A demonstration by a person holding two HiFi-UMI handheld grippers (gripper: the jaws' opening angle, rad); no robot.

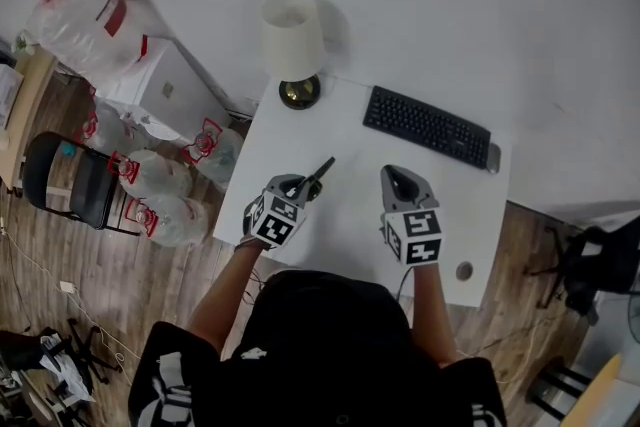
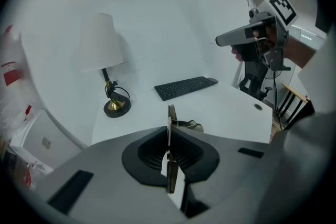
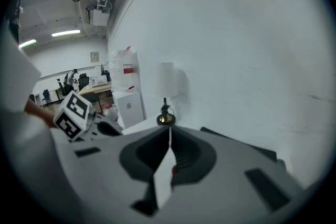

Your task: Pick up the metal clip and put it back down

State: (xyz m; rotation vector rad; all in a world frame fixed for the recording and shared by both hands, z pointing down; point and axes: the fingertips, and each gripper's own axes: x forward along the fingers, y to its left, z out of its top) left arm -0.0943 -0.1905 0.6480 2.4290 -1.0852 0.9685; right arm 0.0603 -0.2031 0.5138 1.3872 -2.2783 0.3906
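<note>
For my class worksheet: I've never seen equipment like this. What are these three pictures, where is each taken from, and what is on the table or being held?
A person holds a two-jaw gripper in each hand. One picture comes from a head camera looking down; the other two come from cameras riding on each gripper. On the white table are a lamp and a keyboard. The left gripper is shut on a thin metal clip; the right gripper is shut and empty.

Thin dark metal clip (image 1: 322, 169), on edge, pinched in left gripper (image 1: 300, 183), tip protruding forward
</note>
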